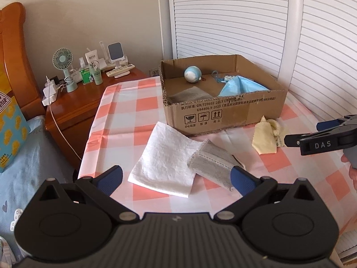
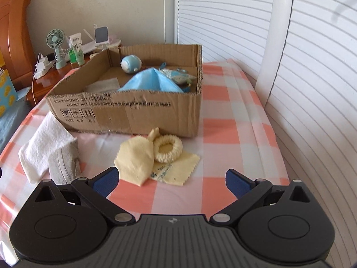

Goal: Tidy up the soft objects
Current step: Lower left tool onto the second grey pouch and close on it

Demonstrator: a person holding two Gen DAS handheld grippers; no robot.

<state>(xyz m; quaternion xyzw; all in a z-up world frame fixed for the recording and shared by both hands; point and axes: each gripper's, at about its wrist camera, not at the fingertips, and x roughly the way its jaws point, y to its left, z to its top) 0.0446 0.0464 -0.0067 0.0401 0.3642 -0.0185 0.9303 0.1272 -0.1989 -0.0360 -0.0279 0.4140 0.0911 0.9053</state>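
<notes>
A cardboard box stands on the checked table; inside lie a blue cloth, a blue-white ball, a grey cloth and a small patterned pouch. In front lie a white towel, a grey cloth piece, a yellow cloth and a cream scrunchie. My left gripper is open above the towel and grey piece. My right gripper is open just before the yellow cloth; it also shows in the left wrist view.
A wooden nightstand at the left holds a small fan, bottles, chargers and a remote. A bed with a blue cover lies left of the table. White louvred doors stand behind and to the right.
</notes>
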